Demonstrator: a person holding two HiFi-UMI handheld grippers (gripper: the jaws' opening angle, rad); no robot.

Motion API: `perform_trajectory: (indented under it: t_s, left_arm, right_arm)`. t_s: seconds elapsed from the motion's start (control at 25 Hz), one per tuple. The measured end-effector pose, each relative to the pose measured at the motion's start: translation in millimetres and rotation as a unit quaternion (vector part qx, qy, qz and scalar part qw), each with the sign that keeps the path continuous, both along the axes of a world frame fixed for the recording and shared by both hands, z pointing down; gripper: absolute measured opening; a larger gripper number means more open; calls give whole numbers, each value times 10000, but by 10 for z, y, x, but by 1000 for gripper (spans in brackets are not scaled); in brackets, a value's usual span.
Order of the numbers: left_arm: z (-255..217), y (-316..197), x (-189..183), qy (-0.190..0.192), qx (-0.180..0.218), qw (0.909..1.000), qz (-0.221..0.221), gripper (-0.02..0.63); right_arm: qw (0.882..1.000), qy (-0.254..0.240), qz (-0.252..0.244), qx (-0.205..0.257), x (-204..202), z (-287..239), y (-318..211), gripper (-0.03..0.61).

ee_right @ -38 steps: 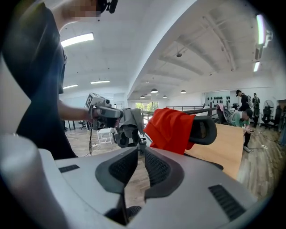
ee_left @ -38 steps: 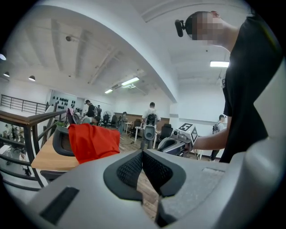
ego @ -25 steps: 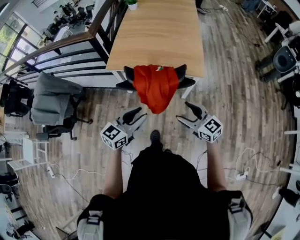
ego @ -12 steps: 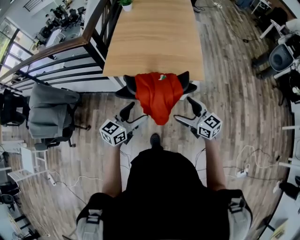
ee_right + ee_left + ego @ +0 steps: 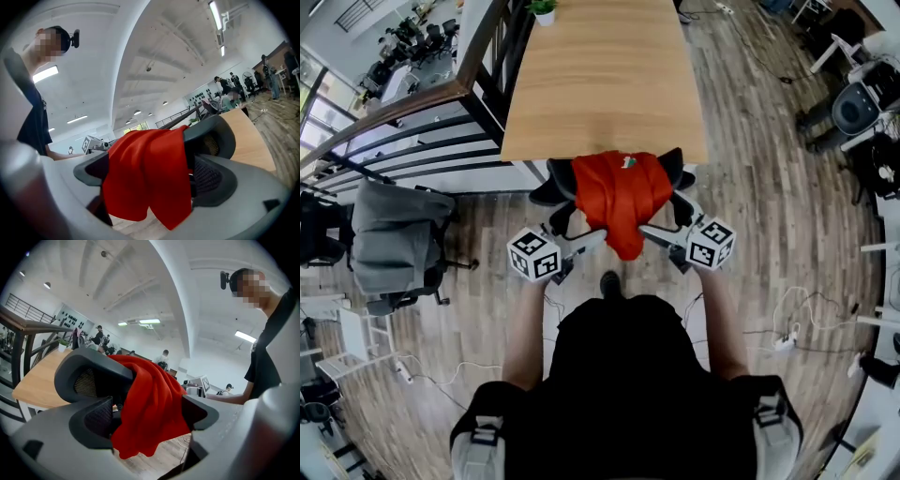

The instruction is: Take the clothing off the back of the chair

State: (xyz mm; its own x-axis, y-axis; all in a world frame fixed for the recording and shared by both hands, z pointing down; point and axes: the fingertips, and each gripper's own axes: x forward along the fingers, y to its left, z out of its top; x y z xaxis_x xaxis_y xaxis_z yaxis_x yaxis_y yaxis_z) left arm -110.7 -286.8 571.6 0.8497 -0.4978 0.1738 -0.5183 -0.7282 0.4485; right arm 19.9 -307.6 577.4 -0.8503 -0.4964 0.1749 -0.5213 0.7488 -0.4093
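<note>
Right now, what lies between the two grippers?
The red garment, draped over the chair back, hangs between the left gripper and right gripper in the head view.

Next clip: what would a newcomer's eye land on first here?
The bright red garment draped over the black chair back, at the near edge of the wooden table. Flanking it, the left gripper and right gripper, jaws just opened wide, frame the hanging cloth without pinching it.
</note>
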Motion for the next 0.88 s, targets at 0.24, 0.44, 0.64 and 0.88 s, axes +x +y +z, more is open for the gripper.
perform_trajectory:
  t_s: [0.24, 0.44, 0.64, 0.88]
  left_arm:
    - [35, 25, 205, -75, -16, 9993, 367, 439]
    - [17, 82, 298, -214, 54, 9976, 658, 439]
    - [-7, 163, 403, -465, 181, 9939, 984, 433]
    - [-133, 254, 508, -742, 563, 9869, 1315, 290]
  right_arm:
    - [9990, 36, -358, -256, -241, 60, 88, 528]
    - [9951, 431, -866, -208, -362, 42, 223, 263]
    - [9913, 611, -1166, -51, -403, -12, 304, 123]
    - [9878, 598, -1427, 178, -473, -102, 357, 75]
